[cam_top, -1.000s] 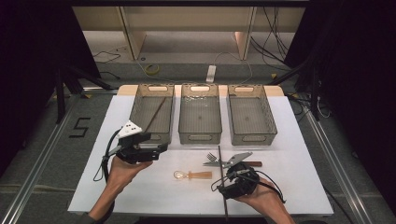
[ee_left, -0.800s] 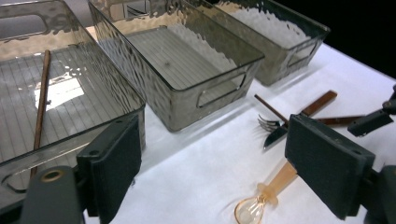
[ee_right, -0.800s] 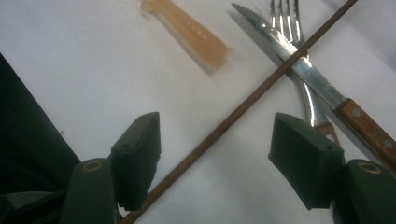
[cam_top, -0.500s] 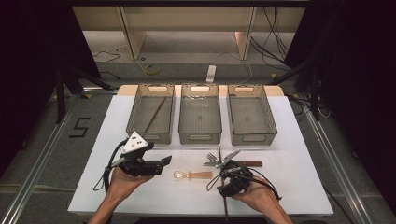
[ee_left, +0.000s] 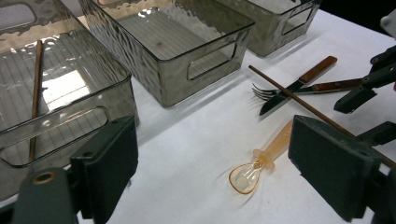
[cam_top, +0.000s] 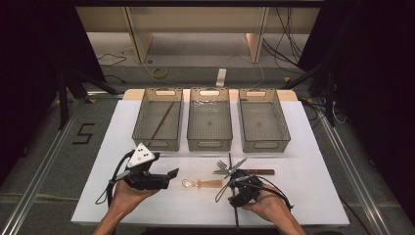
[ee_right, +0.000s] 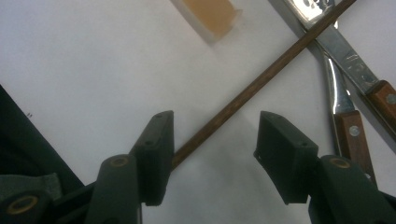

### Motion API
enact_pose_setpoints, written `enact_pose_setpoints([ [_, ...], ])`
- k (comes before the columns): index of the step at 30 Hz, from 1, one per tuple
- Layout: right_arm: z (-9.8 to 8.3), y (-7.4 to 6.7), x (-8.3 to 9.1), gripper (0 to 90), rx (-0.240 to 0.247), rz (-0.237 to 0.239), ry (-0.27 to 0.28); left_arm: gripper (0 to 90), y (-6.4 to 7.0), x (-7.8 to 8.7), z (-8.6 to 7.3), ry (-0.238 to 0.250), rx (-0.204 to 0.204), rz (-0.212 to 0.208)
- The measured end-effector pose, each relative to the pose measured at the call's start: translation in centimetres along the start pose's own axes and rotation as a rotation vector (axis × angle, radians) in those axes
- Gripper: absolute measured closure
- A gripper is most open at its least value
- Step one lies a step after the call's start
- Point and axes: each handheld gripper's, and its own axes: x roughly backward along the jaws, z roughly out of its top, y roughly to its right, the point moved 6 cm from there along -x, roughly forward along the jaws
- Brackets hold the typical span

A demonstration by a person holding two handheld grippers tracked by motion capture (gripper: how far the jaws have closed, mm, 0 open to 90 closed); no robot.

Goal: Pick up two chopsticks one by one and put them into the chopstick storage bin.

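A brown chopstick [ee_right: 261,79] lies on the white table and runs between the jaws of my right gripper [ee_right: 215,149], close to the left pad. The jaws have just been closing, but the pads do not press on it. In the high view the right gripper [cam_top: 234,177] points down at the chopstick [cam_top: 229,161], which crosses a fork [cam_top: 222,167] and a wooden-handled knife [cam_top: 254,171]. My left gripper [cam_top: 169,178] is open, with nothing between its jaws, just left of an amber plastic spoon [cam_top: 200,183]. The left gripper [ee_left: 219,163] faces the spoon [ee_left: 261,158].
Three clear bins stand in a row behind the cutlery: left [cam_top: 157,143], middle [cam_top: 209,144] and right [cam_top: 264,144]. A second chopstick [cam_top: 161,120] lies in the left bin. The table's front edge is close behind both hands.
My left gripper has come down and toward the spoon, tipping to lie more level. The right gripper has stayed over the chopstick while its jaws narrowed.
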Motion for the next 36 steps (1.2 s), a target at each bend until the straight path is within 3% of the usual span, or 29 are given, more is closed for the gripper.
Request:
enact_pose_setpoints([
  [22,-0.3,-0.2,-0.8,60.8,0.022,-0.003,-0.067,15.5,0.4,-0.1,-0.5,-0.020,-0.012,-0.018],
  [36,-0.9,1.0,-0.5,73.8,0.015,-0.018,-0.086,15.5,0.4,-0.1,-0.5,-0.021,-0.008,-0.025],
])
